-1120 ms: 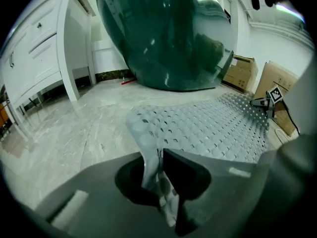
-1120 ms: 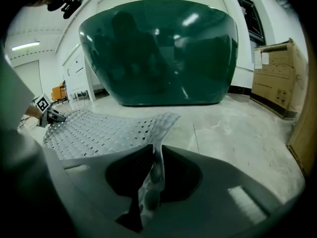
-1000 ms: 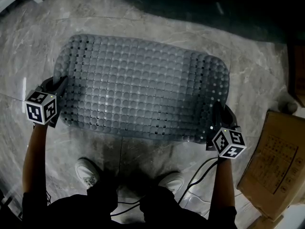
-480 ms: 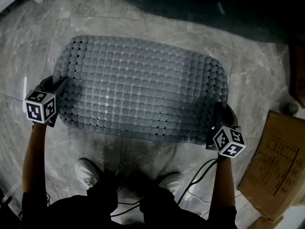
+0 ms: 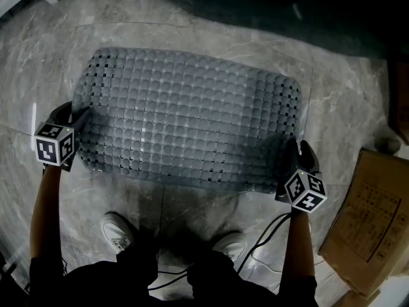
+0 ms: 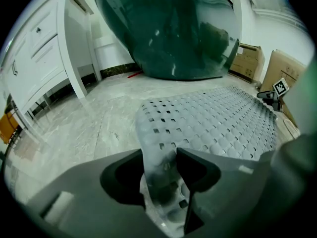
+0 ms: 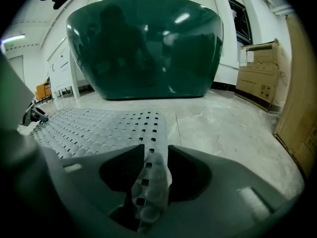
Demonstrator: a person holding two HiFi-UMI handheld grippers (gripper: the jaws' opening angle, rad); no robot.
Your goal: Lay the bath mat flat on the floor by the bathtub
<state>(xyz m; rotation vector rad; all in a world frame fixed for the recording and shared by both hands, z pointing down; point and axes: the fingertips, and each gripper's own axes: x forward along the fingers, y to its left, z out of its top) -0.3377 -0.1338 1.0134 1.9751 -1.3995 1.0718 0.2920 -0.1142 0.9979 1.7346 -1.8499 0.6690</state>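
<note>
We are nearly done. The bath mat (image 5: 192, 117) is spread out on the floor (image 5: 348, 88) just beside the dark green bathtub (image 5: 255, 5), with its long side along the tub. Most of it looks flat.

Two corners are not down yet, the ones on the side away from the tub. Our left gripper (image 5: 75, 121) is squeezed tight on one, and our right gripper (image 5: 295, 151) is squeezed tight on the other. Both corners bend up between the jaws. We think the last bit is to lower them and let go.

A cardboard box (image 5: 364, 216) sits to the right, farther from the tub than the mat. A white cabinet (image 6: 44, 48) stands left of the tub. Our shoes (image 5: 118, 232) and a black cable (image 5: 265, 238) are on the mat's side away from the tub. We see nothing lying between the mat and the tub, so nothing looks in the way.
</note>
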